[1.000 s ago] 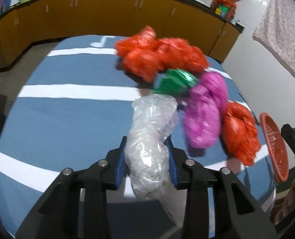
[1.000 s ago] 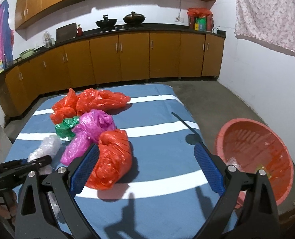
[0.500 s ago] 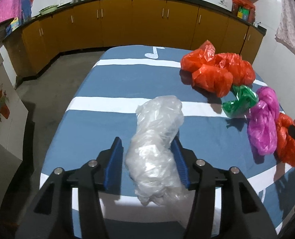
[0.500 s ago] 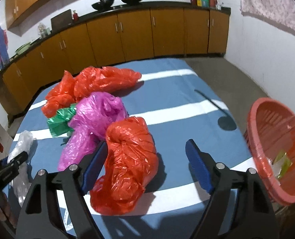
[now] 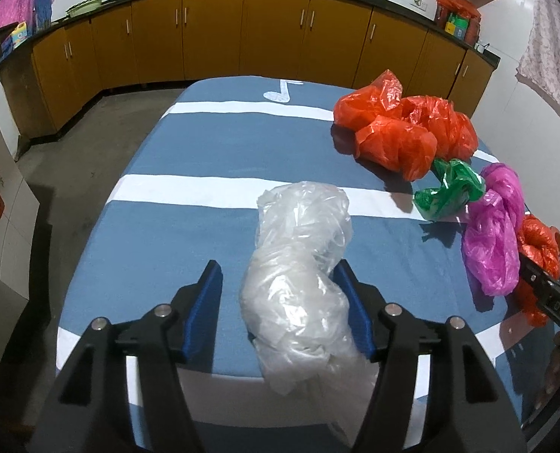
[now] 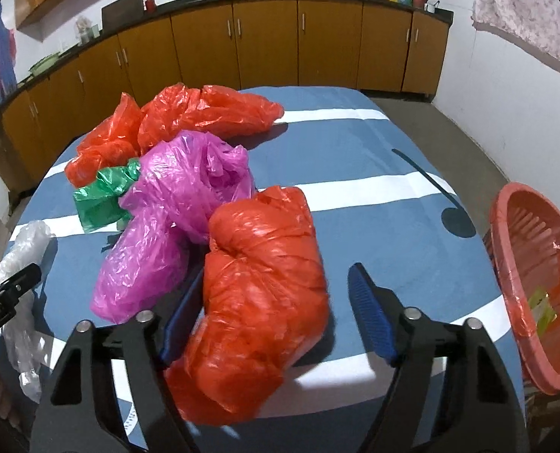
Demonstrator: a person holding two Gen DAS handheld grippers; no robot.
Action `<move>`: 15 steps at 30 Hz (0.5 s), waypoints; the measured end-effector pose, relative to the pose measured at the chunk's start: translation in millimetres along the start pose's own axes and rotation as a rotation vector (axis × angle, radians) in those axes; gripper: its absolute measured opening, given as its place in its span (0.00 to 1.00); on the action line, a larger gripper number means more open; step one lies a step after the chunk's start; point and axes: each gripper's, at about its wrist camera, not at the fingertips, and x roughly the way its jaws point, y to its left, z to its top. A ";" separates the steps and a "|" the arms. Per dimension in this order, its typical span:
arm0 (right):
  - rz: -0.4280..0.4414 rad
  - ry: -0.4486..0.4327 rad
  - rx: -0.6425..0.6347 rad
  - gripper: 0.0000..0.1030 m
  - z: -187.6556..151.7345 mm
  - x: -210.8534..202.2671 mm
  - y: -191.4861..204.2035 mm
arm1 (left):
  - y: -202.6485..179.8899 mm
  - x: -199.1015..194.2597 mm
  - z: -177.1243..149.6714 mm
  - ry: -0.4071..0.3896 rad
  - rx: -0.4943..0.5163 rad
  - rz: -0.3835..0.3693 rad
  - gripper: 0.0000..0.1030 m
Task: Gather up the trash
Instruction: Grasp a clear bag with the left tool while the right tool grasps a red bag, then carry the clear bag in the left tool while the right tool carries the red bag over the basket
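From the left wrist camera, the left gripper [image 5: 280, 305] has its fingers spread apart around a crumpled clear plastic bag [image 5: 298, 275] that lies on the blue-and-white striped bench [image 5: 189, 226]. The bag touches the right finger, and a gap shows beside the left finger. Farther back on the right lies a bunch of orange bags [image 5: 404, 128], then a green bag [image 5: 449, 192], a pink bag [image 5: 495, 230] and another orange bag [image 5: 536, 249] at the frame edge, where part of the right gripper shows. Brown cabinets [image 5: 242, 34] line the wall behind.

From the right wrist camera, the right gripper [image 6: 276, 309] has its fingers wide apart around the near orange bag [image 6: 261, 298]; the bag lies against the left finger and stands clear of the right one. The pink bag [image 6: 170, 219] touches it on the left, with the green bag [image 6: 102, 196] and the orange bunch [image 6: 181, 117] behind. The clear bag [image 6: 23, 249] lies at the left edge. A red basket [image 6: 533, 264] stands off the bench's right side with some scraps inside.
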 end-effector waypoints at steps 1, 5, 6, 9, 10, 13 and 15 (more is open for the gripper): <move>0.001 0.005 0.001 0.67 -0.2 0.6 -0.3 | -1.7 0.4 0.2 0.001 0.006 0.007 0.59; 0.009 0.018 0.010 0.58 -0.9 2.2 -1.8 | -2.5 0.3 -1.1 0.002 0.011 0.023 0.59; 0.012 0.017 0.011 0.56 -0.6 2.2 -2.6 | -2.3 0.2 -1.5 0.003 0.009 0.026 0.59; 0.011 0.014 0.007 0.54 -1.1 0.1 -1.9 | -3.3 -0.5 -3.2 0.006 0.015 0.036 0.59; 0.010 0.013 0.004 0.53 -1.0 0.0 -2.9 | -4.8 -0.7 -3.8 0.007 0.021 0.039 0.57; 0.006 0.010 -0.005 0.52 -2.5 -3.1 -4.5 | -8.1 -1.2 -4.7 0.007 0.038 0.034 0.49; 0.002 0.008 -0.003 0.52 -4.4 -6.5 -8.1 | -10.4 -2.8 -5.9 0.008 0.044 0.025 0.43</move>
